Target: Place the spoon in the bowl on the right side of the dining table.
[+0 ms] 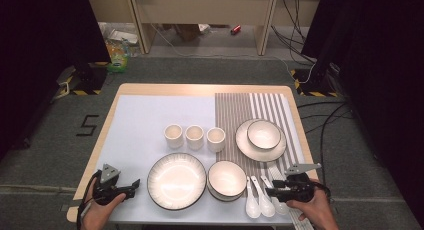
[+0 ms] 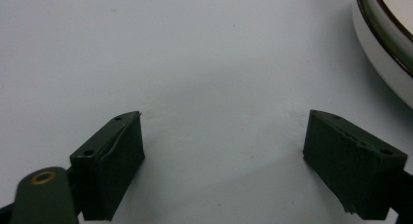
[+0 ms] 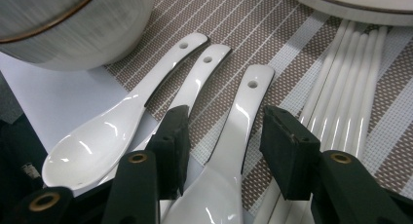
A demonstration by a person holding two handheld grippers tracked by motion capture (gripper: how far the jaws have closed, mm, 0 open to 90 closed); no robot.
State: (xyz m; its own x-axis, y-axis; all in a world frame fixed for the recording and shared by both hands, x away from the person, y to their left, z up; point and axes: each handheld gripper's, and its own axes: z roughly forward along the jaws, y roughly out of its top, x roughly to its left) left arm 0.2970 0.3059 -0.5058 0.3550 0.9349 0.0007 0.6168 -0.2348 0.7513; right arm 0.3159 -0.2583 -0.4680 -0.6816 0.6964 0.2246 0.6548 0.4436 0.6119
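Right gripper view has my right gripper [image 3: 221, 146] spread astride the spoon [image 3: 234, 136] near the table's front edge, so I close squarely on its handle, left gripper [image 2: 224, 156] gaping idle.

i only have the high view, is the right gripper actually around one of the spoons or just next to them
Observer: Around one. The right gripper straddles the handle of the spoon nearest the chopsticks, but there is a gap on each side, so no grip.
Operator: which way do the spoons lie from there
Observer: Their holed handle ends point away from that gripper, onto the striped placemat.
Operator: and the left gripper
Observer: The left gripper is open over bare white mat, with only the large plate edging in at its upper right.
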